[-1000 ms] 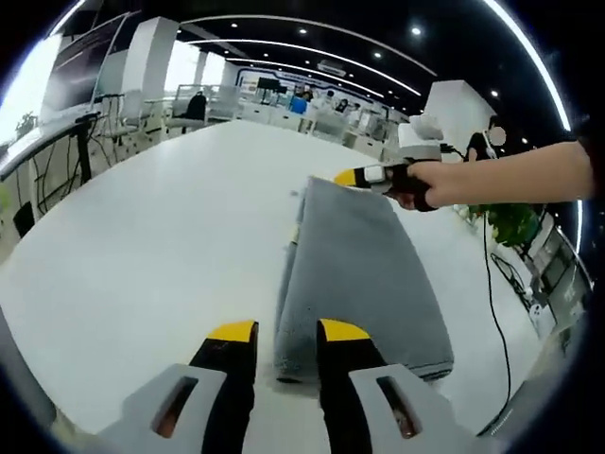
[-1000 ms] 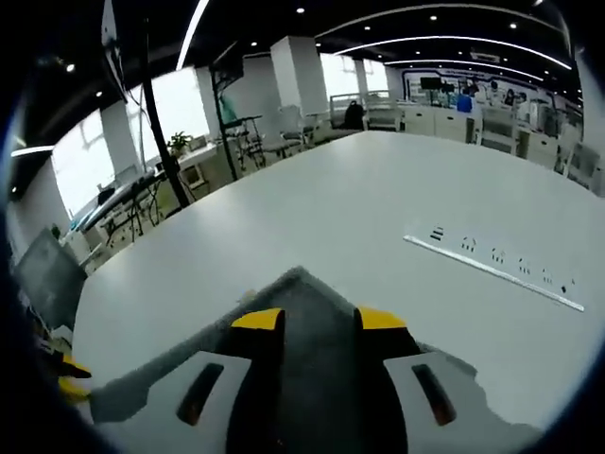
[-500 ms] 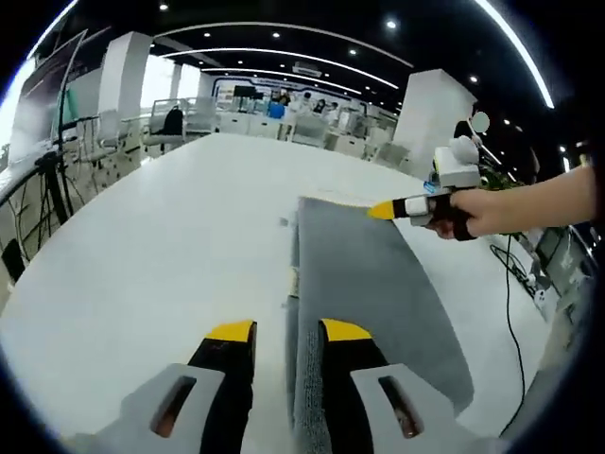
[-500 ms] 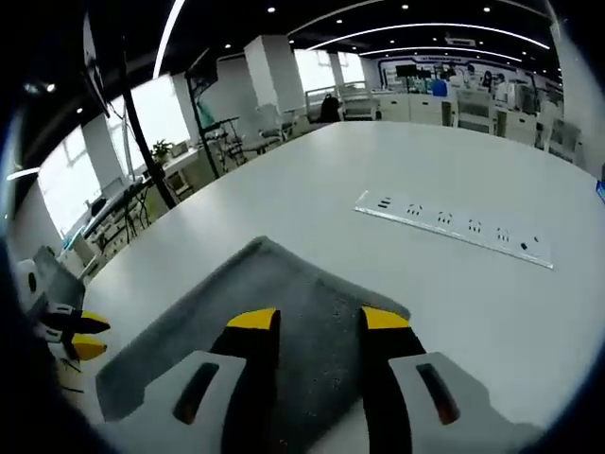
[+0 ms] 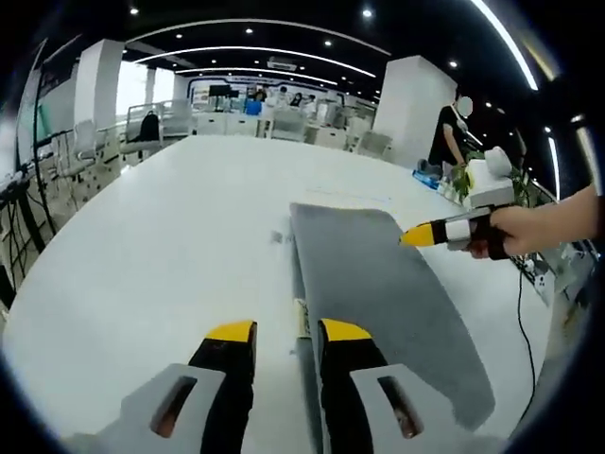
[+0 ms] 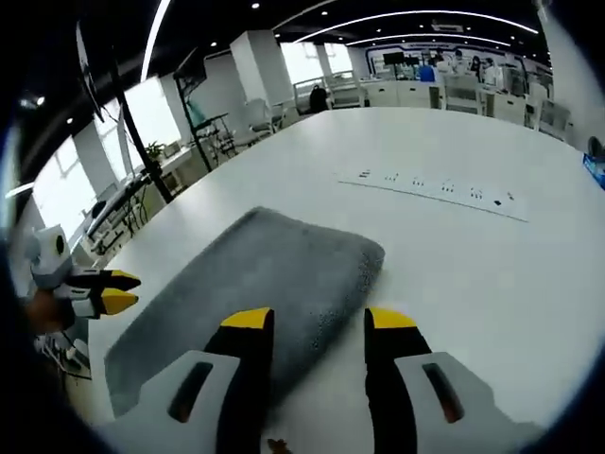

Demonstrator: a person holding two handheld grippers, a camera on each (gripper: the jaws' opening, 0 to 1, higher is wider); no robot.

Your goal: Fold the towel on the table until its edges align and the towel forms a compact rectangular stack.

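Note:
A grey towel (image 5: 388, 284) lies folded in a long flat strip on the white table (image 5: 161, 246). My left gripper (image 5: 288, 331) stands open at the strip's near left edge, with a small white label (image 5: 301, 318) between its jaws. The right gripper (image 5: 421, 236), held by a hand, hovers at the towel's right edge. In the right gripper view the towel (image 6: 255, 279) has a rounded folded end, and my right gripper (image 6: 319, 322) stands open just above it, holding nothing. The left gripper (image 6: 121, 289) shows at the far left, beyond the towel's other end.
A white power strip (image 6: 425, 184) lies on the table beyond the towel. A person (image 5: 452, 123) stands at the table's far right by green plants (image 5: 470, 180). Chairs and desks (image 5: 161, 118) line the room behind. Cables (image 5: 522, 312) hang off the right edge.
Both grippers have drawn back off the towel. The right gripper slid from the towel's far corner to its side edge, and the towel now lies flat by itself.

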